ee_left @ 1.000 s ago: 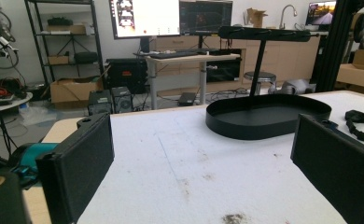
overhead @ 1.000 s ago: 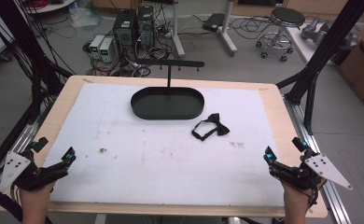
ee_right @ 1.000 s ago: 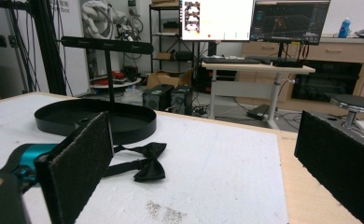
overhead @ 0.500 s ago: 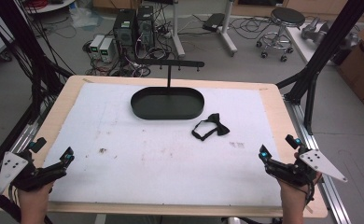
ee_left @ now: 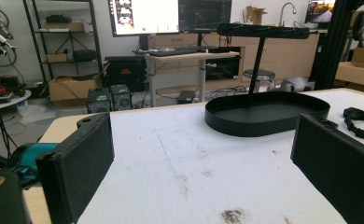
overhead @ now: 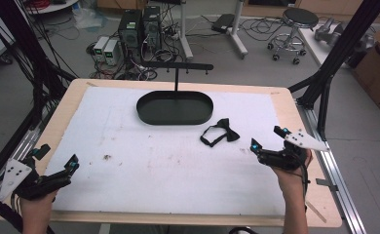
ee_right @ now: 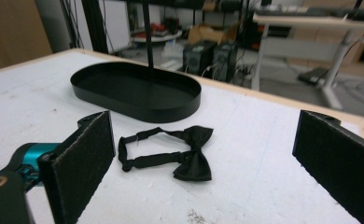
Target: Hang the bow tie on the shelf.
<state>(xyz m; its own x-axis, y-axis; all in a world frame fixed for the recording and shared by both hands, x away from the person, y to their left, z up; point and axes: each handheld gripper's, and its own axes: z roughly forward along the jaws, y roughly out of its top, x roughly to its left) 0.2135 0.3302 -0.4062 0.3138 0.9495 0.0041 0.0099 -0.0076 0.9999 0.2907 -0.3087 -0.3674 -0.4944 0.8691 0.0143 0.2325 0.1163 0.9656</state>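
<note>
A person is sitting at a desk [overhead: 81, 126] with a white top and a pale wooden rim, holding tongs in each hand.

At the near left corner, the left tongs [overhead: 56, 160] are hovering over the desk's edge with their jaws spread wide and nothing between them. In the left gripper view, the white surface ahead of these jaws is showing scattered dark smudges.

Toward the middle of the far side, a black oval tray [overhead: 175, 108] is lying flat on the desk. A thin black post is rising from its far rim and carrying a horizontal bar [overhead: 177, 66] across the top.

Just to the right of the tray and a little nearer the person, a black bow tie [overhead: 220, 132] is lying on the white surface, its strap forming a loop to the left of the bow. It is sitting near the tray but apart from it.

At the right, the right tongs [overhead: 267, 138] are pointing toward the bow tie from near the desk's right edge, jaws spread wide and holding nothing. In the right gripper view, the bow tie [ee_right: 171, 151] is lying ahead of the jaws, untouched.
</note>
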